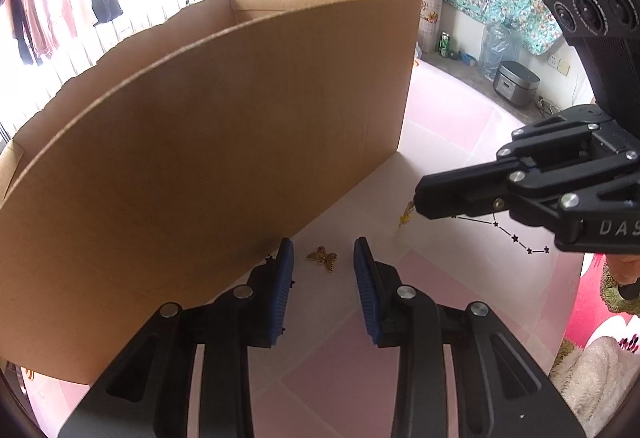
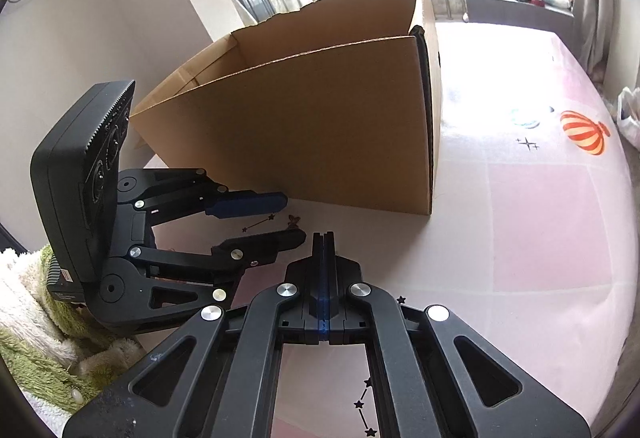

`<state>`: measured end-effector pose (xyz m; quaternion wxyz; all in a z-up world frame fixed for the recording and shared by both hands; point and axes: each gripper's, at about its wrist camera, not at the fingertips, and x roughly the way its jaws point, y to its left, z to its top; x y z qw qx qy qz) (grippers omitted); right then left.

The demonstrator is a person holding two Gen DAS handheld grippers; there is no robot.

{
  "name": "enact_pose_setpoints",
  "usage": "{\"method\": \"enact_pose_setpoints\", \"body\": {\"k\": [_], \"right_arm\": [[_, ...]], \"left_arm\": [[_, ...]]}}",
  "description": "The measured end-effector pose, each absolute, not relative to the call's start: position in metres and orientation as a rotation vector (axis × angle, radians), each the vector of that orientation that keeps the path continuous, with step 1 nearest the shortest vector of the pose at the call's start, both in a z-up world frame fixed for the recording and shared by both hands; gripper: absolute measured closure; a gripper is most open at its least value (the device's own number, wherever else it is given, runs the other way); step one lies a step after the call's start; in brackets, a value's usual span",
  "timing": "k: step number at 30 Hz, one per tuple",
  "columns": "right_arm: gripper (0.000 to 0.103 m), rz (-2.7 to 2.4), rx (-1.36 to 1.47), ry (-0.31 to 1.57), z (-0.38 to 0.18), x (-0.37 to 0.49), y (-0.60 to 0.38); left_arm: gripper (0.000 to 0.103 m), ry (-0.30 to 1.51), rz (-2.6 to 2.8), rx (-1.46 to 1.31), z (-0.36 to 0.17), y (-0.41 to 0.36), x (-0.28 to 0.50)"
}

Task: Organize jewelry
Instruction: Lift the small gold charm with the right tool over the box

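**Left gripper straddled butterfly charm beside the box**

The only legible writing was the white letters "DAS" on the black body of the right gripper (image 1: 416, 204), cut off at the frame edge in the left wrist view. A small red label on the back of the left gripper's camera housing was too small to read.

The left gripper (image 1: 323, 258) was held low over the table (image 1: 460, 126), its blue-padded fingers (image 1: 282, 290) spread apart with nothing between them but the gold butterfly charm (image 1: 322, 258), which lay flat on the tablecloth in the gap, touching neither pad. The left finger stood just beside the near wall of the open cardboard box (image 1: 224, 142).

The right gripper (image 2: 324, 238) reached in from the right, tilted down toward the cloth, its fingers pressed together along their length. Whether anything was pinched at the tips could not be told; a small yellowish thing (image 1: 406, 216) showed at its tip in the left wrist view, too blurred to identify. From the right wrist view the charm (image 2: 294, 221) lay between the left gripper's (image 2: 294, 214) fingers, near the box's (image 2: 320, 126) front wall.
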<state>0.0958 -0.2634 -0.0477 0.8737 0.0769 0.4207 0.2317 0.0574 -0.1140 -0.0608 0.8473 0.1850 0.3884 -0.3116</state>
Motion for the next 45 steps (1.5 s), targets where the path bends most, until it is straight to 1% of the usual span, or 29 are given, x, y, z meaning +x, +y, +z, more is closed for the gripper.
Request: {"method": "enact_pose_setpoints", "body": {"k": [2, 10, 14, 35, 41, 45], "right_arm": [[0.103, 0.488, 0.171, 0.875, -0.048, 0.097, -0.265], [0.103, 0.493, 0.198, 0.854, -0.046, 0.084, -0.284], [0.103, 0.495, 0.204, 0.847, -0.046, 0.08, -0.288], [0.103, 0.48, 0.204, 0.82, -0.033, 0.063, -0.301], [0.103, 0.472, 0.18, 0.782, -0.016, 0.053, -0.3], [0.103, 0.473, 0.162, 0.734, 0.004, 0.044, -0.299]], "left_arm": [[0.073, 0.834, -0.666, 0.373, -0.062, -0.113, 0.061], [0.082, 0.858, -0.696, 0.378, -0.066, -0.11, 0.067], [0.09, 0.858, -0.699, 0.399, -0.064, -0.111, 0.066], [0.092, 0.847, -0.679, 0.348, -0.058, -0.098, 0.05], [0.092, 0.805, -0.672, 0.329, -0.042, -0.081, 0.037], [0.092, 0.75, -0.672, 0.293, -0.022, -0.068, 0.026]]}}
